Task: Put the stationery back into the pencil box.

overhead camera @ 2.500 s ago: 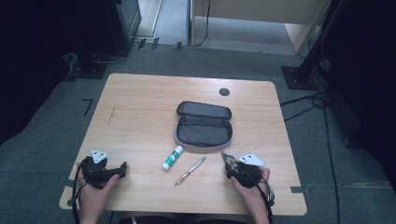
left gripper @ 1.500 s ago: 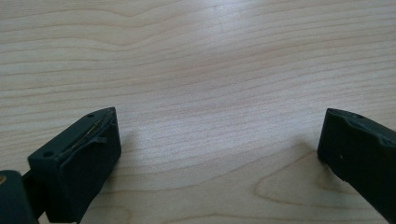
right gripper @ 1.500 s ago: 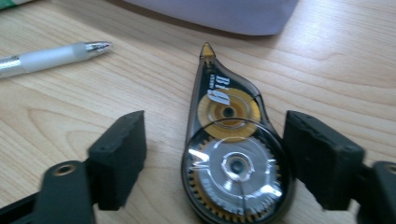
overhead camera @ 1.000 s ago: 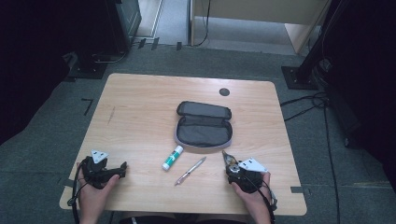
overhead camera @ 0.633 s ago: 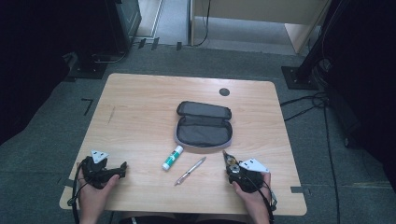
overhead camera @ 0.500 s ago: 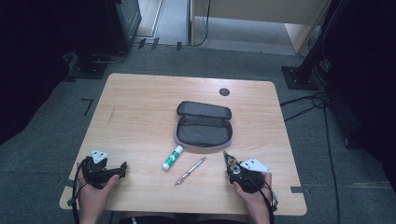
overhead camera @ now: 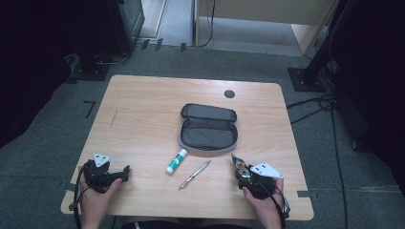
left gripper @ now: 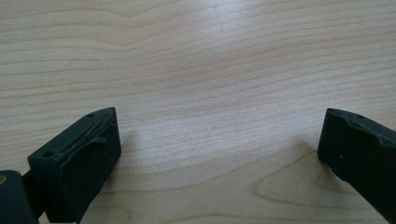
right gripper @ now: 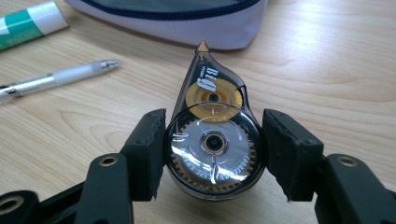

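At the near edge of the wooden table point(overhead camera: 143, 109), the right gripper point(right gripper: 212, 154) pinches a correction tape dispenser point(right gripper: 212, 144) between its two black jaws, one pad pressed against each side of the round, clear-smoked body, whose white and orange reels show through the casing. The dispenser's pointed tip aims away from the hand, toward the pencil case. In the high view this right gripper sits by the table's near right corner, held in the person's right hand point(overhead camera: 260, 202), with the dispenser poking out ahead of it. The left gripper point(overhead camera: 125, 172) rests near the near left corner in the left hand point(overhead camera: 95, 200); its own view shows the jaws spread wide over bare wood grain, with nothing between them. Farther in, a silver pen point(overhead camera: 194, 174) lies at a slant near the middle of the table, and just beyond it lies a glue stick point(overhead camera: 176, 161) with a green label. Beyond both, an open dark grey pencil case point(overhead camera: 208, 133) lies unzipped at the table's centre, and a small dark round cap point(overhead camera: 229, 94) is set into the far edge of the tabletop.
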A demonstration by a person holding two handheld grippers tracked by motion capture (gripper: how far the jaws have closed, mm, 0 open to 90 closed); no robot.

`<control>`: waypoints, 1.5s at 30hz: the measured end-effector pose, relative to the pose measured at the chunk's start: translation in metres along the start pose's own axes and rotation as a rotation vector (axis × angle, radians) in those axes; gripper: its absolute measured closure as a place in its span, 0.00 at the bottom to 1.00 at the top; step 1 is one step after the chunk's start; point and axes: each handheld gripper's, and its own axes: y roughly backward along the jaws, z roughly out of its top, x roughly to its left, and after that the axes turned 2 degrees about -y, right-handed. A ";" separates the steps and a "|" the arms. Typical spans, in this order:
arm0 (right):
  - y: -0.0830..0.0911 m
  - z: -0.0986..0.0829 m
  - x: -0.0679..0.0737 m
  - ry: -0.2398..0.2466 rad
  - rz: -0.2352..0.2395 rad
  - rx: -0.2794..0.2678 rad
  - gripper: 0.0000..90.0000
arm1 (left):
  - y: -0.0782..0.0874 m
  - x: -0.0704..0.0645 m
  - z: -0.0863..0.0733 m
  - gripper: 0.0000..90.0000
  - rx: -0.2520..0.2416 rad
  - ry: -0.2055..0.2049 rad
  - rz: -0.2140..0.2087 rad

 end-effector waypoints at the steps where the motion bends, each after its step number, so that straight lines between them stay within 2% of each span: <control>1: 0.001 0.002 0.000 -0.001 0.000 -0.007 0.47 | 0.000 0.000 0.000 0.00 0.000 0.001 0.000; 13: 0.011 0.024 0.004 -0.009 0.015 -0.042 0.47 | 0.000 0.000 0.000 0.00 0.000 0.001 0.000; 27: 0.011 0.060 0.009 0.026 0.032 -0.066 0.47 | 0.000 0.000 0.000 0.00 0.000 0.001 0.000; 35: 0.002 0.080 0.011 0.045 0.044 -0.072 0.47 | 0.000 0.000 0.000 0.00 0.000 0.000 0.000; 45: -0.025 0.099 0.015 0.058 0.070 -0.040 0.47 | 0.000 0.000 0.000 0.00 0.000 0.001 0.000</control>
